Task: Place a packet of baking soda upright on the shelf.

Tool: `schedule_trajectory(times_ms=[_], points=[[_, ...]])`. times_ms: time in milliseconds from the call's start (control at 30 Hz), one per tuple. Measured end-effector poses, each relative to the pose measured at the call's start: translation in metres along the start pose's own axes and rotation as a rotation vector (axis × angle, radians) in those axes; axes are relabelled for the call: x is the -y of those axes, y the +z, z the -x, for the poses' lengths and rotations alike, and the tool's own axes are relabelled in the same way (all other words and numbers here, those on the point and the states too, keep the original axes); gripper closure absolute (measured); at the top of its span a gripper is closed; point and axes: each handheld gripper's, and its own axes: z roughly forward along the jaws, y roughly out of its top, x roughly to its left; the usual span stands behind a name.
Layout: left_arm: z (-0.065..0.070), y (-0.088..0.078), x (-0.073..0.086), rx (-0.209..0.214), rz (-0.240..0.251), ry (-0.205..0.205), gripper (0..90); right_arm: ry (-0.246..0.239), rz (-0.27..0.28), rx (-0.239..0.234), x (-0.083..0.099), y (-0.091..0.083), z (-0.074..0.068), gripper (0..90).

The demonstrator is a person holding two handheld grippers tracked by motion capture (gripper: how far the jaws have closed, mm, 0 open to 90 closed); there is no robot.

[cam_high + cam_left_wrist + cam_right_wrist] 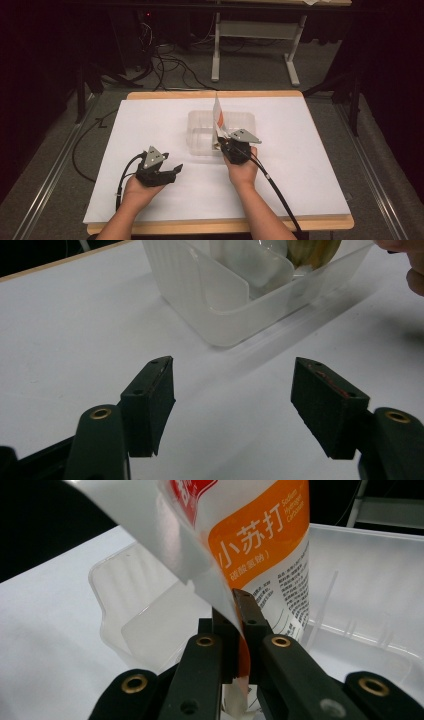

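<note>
Your R gripper (235, 625) is pinching the orange-white packet (260, 545) by its lower edge, upright over the clear bin's (200, 120) near-right corner. L gripper (232, 390) spread, idle just short of the bin. Risk: thin film could slip from the pads, or the floppy packet may fold over the bin wall.

White tabletop (150, 125), cables (170, 65), desk frame (255, 30).

Glossy printed plastic packet (260, 555), frosted translucent plastic bin (200, 135), matt white board (300, 165), wood-edged table (220, 226).
</note>
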Motion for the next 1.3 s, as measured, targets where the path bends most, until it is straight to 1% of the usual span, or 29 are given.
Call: schedule_trajectory(times_ms=[133, 300, 400, 500, 567, 600, 667, 700, 733, 767, 800, 833, 867, 933, 967, 1000, 1100, 1133, 1200, 1300], points=[[0.0, 0.0, 0.0, 0.0, 0.001, 0.001, 34.1, -0.007, -0.003, 0.003, 0.003, 0.0, -0.001, 89.6], [0.0, -0.001, 0.0, 0.0, 0.006, -0.003, 34.2, -0.006, -0.012, 0.003, 0.003, -0.001, 0.0, 88.4], [-0.001, -0.001, 0.0, 0.001, 0.007, -0.005, 34.2, -0.009, -0.021, -0.001, 0.001, -0.002, 0.001, 85.2], [-0.001, -0.001, 0.0, 0.001, 0.006, -0.003, 34.2, -0.011, -0.023, -0.009, -0.003, -0.004, 0.001, 77.1], [-0.002, -0.001, 0.0, 0.0, 0.008, -0.003, 34.1, -0.007, -0.015, -0.011, -0.006, -0.006, 0.001, 69.4], [-0.002, -0.001, 0.0, 0.0, 0.008, -0.003, 34.1, -0.007, -0.015, -0.011, -0.006, -0.006, 0.001, 69.4], [-0.002, -0.002, 0.0, 0.001, 0.01, -0.003, 34.1, -0.004, -0.01, -0.016, -0.009, -0.008, 0.001, 61.0], [-0.002, -0.002, 0.0, 0.001, 0.01, -0.001, 34.1, -0.013, -0.005, -0.023, -0.011, -0.01, 0.0, 51.6], [-0.002, -0.002, 0.0, 0.001, 0.011, 0.0, 34.1, -0.024, -0.004, -0.028, -0.013, -0.011, -0.001, 47.0], [-0.003, -0.002, 0.0, 0.001, 0.013, 0.0, 34.1, -0.031, -0.007, -0.027, -0.014, -0.013, -0.002, 43.0], [-0.003, -0.002, 0.0, 0.001, 0.013, 0.0, 34.1, -0.031, -0.007, -0.027, -0.014, -0.013, -0.002, 43.0], [-0.003, -0.002, 0.0, 0.002, 0.013, 0.0, 34.1, -0.035, -0.005, -0.028, -0.014, -0.015, -0.003, 39.9], [-0.004, -0.002, 0.0, 0.001, 0.016, -0.002, 34.1, -0.034, -0.015, -0.04, -0.015, -0.02, -0.004, 36.6], [-0.004, -0.001, 0.0, -0.001, 0.015, -0.002, 34.1, -0.035, -0.017, -0.043, -0.015, -0.023, -0.004, 36.0], [-0.005, -0.001, 0.0, -0.003, 0.015, -0.006, 34.1, -0.045, -0.019, -0.05, -0.015, -0.033, -0.004, 35.1], [-0.005, -0.001, 0.0, -0.003, 0.015, -0.006, 34.1, -0.045, -0.019, -0.05, -0.015, -0.033, -0.004, 35.1], [-0.005, -0.001, 0.0, -0.006, 0.015, -0.005, 34.1, -0.047, -0.02, -0.064, -0.013, -0.048, -0.001, 34.9], [-0.006, -0.001, 0.0, -0.009, 0.014, -0.005, 34.1, -0.054, -0.023, -0.065, -0.01, -0.059, 0.003, 34.9], [-0.007, -0.001, 0.0, -0.01, 0.01, -0.008, 34.1, -0.059, -0.025, -0.062, -0.008, -0.073, 0.007, 34.9], [-0.007, -0.001, 0.0, -0.014, 0.009, -0.012, 34.1, -0.059, -0.021, -0.056, -0.005, -0.093, 0.019, 35.1]])
